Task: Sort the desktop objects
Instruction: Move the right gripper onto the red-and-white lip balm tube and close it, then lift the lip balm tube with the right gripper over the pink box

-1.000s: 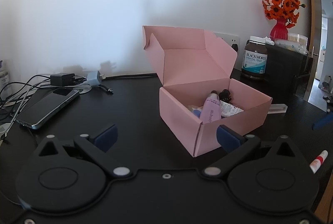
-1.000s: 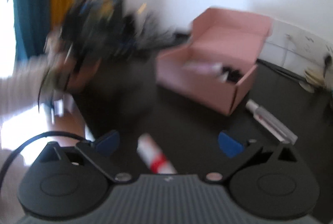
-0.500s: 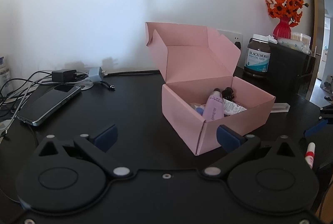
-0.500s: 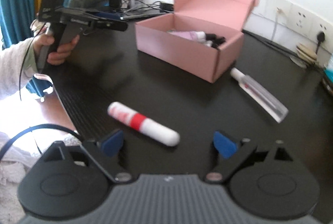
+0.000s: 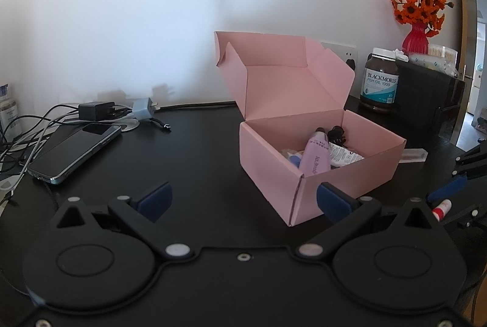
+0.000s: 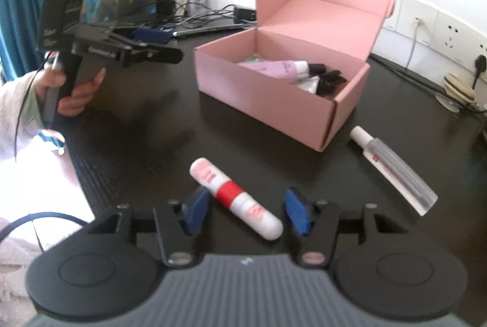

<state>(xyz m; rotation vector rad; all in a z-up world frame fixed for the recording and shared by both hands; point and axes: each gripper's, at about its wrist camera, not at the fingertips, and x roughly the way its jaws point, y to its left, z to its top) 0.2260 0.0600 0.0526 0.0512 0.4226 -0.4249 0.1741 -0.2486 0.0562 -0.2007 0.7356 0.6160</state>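
— Judging by its look, how would that white tube (image 6: 234,198) have handled?

— Light and stiff, I'd say: a smooth plastic cylinder with a rounded end, likely slippery and ready to roll. The best hold seemed to be across its middle, at the red band, square to its length.

— What did it look like?

— White, with a solid red band round the middle and pale red printing on both halves. It lay on its side, slantwise.

— Where was it?

— On the black tabletop (image 6: 146,138) near the front edge, apart from the pink box (image 6: 283,95), which stood open further in with a lilac tube (image 6: 274,68) and other small items inside. A clear tube (image 6: 392,165) lay beside the box's corner.

— And the right claw (image 6: 246,213)?

— Its jaws had just been closing, and stood half-narrowed with the white tube between the blue pads (image 6: 196,213). The left-hand pad looked to be at the tube or just beside it; the other stood clear, so no grip yet.

— The left claw (image 5: 243,199)?

— Wide apart and empty, held above the tabletop facing the box. The person's hand (image 6: 73,89) gripped its handle.
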